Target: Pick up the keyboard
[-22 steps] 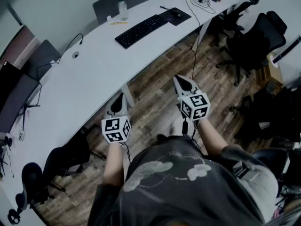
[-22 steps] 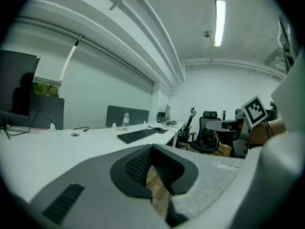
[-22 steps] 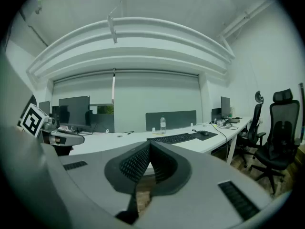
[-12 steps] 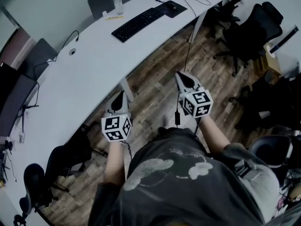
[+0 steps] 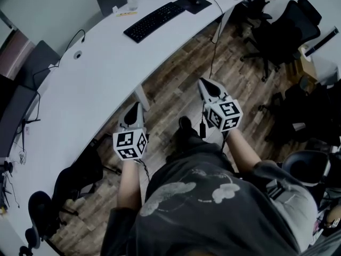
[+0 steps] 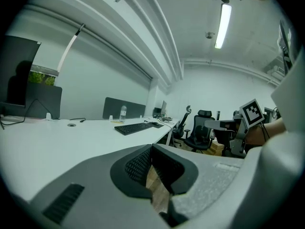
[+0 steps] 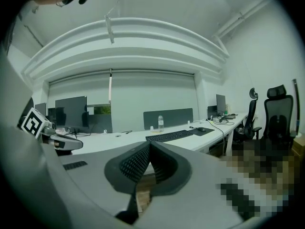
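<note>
Left gripper (image 5: 134,110): you hold it near the desk (image 5: 96,73) edge, jaws together, nothing between them.
Right gripper (image 5: 208,88): you hold it over the wooden floor (image 5: 176,73), jaws together, empty.
Keyboard (image 5: 154,21): lies flat on the desk, well ahead of both your grippers, beside the mouse pad (image 5: 194,3).

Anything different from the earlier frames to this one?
The keyboard and white desk have slid up and left in the head view, and a dark shoe has appeared between the left gripper and right gripper, so the person is moving. Nothing taken or released: both stay shut and empty, keyboard untouched.
</note>
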`<act>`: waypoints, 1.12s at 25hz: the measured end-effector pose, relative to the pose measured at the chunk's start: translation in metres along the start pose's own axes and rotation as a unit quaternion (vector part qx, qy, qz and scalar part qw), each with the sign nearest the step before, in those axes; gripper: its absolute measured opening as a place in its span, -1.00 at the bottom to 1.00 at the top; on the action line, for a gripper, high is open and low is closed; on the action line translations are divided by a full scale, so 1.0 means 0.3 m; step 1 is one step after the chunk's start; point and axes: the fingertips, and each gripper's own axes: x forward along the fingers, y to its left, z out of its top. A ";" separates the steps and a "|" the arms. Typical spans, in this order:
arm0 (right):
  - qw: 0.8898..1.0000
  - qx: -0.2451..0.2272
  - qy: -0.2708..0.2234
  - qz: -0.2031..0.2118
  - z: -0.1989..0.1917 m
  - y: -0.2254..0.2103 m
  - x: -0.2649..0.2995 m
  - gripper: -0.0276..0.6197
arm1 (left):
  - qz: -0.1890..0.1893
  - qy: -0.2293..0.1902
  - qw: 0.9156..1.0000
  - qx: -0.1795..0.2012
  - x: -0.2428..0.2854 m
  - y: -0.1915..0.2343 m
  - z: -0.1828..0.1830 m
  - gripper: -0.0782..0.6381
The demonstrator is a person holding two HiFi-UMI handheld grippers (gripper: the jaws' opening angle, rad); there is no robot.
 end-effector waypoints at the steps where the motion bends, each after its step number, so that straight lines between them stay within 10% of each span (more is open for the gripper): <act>1: 1.000 0.004 -0.001 -0.002 -0.003 -0.019 0.019 -0.95 | 0.002 0.003 1.000 -0.003 0.017 0.006 -0.006 -0.77; 28: 0.995 0.063 0.035 0.074 0.046 -0.737 0.758 -0.95 | 0.089 0.052 0.995 0.008 0.902 0.069 0.212 -0.77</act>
